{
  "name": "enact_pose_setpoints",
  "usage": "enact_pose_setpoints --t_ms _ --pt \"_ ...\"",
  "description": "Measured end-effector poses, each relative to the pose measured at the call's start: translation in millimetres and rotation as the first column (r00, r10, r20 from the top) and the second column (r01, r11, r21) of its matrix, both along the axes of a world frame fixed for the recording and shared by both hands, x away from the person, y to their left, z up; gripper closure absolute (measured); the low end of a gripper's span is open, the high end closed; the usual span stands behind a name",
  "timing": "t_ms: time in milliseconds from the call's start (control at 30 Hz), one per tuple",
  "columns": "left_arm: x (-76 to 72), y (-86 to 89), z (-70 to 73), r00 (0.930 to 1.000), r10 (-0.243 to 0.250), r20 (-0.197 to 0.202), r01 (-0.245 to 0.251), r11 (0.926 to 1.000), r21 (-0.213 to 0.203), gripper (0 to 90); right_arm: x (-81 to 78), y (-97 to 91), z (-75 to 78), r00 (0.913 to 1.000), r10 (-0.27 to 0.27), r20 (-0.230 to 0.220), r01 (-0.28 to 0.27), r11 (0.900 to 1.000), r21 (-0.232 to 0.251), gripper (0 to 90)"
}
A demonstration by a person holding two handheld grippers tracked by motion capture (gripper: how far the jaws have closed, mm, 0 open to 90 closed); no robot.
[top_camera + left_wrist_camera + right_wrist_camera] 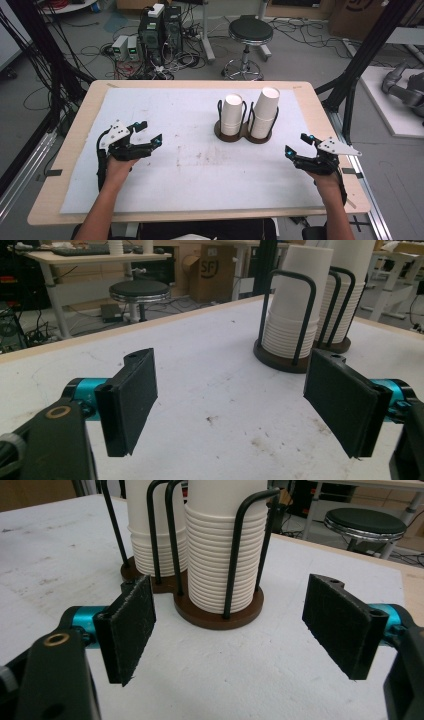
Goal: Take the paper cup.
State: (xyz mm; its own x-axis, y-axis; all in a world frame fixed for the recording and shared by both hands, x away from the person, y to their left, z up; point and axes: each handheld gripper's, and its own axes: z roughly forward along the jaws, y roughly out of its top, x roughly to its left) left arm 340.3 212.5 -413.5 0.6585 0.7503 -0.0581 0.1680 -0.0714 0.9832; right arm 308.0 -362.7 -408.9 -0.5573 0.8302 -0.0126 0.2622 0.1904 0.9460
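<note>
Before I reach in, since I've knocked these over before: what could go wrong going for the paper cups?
1. The cup stacks stand tall above the holder's thin wire loops; a sideways bump from the open right gripper could tip one.
2. The cups are tightly nested, so pinching the top one may lift several.
3. The left gripper could catch a wire loop reaching for the nearer stack.

High view sits above the near edge, looking forward and down over the whole surface (150, 115). Left gripper view rides low and close, facing the cup holder (280, 360) at 1 o'clock. Right gripper view is closer still, with the holder at 12 o'clock. All three share it.
</note>
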Motion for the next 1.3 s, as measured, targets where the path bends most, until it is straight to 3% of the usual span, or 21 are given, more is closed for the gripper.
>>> enact_pose_setpoints --t_ms 333,633,767,933,1000,1100,1300 --pt "2.0 -1.7 0.1 0.9999 -0.001 -0.010 0.001 1.0000 0.003 21.4 -1.2 -3.6 1.4 0.9996 -0.024 0.014 0.023 0.9995 0.023 21.6" --pt "1.1 -4.3 -0.8 0.9999 -0.008 -0.010 0.008 0.9999 0.013 21.4 0.1 11.6 3.1 0.9980 0.063 0.002 -0.063 0.9975 0.032 21.4" --pt "-0.2 -5.9 -1.0 0.9998 -0.016 -0.011 0.017 0.9996 0.021 21.4 0.2 19.2 7.5 0.9968 0.075 0.029 -0.077 0.9956 0.054 21.7" --pt "-0.4 -7.9 -2.0 0.9996 -0.025 -0.011 0.025 0.9995 0.019 21.4 -1.9 34.1 16.0 0.9923 0.099 0.075 -0.104 0.9927 0.061 29.0" --pt "0.0 -8.1 -1.9 0.9996 -0.026 -0.011 0.026 0.9995 0.018 21.4 -2.6 42.2 19.0 0.9879 0.124 0.093 -0.128 0.9908 0.044 35.8" --pt "0.6 -8.3 -2.1 0.9995 -0.030 -0.012 0.031 0.9995 0.012 21.4 -1.4 54.3 16.1 0.9851 0.152 0.081 -0.154 0.9878 0.021 40.5" --pt "0.7 -9.2 -2.6 0.9992 -0.036 -0.019 0.036 0.9992 0.019 21.4 6.3 78.0 12.6 0.9749 0.206 0.085 -0.209 0.9774 0.030 48.4"
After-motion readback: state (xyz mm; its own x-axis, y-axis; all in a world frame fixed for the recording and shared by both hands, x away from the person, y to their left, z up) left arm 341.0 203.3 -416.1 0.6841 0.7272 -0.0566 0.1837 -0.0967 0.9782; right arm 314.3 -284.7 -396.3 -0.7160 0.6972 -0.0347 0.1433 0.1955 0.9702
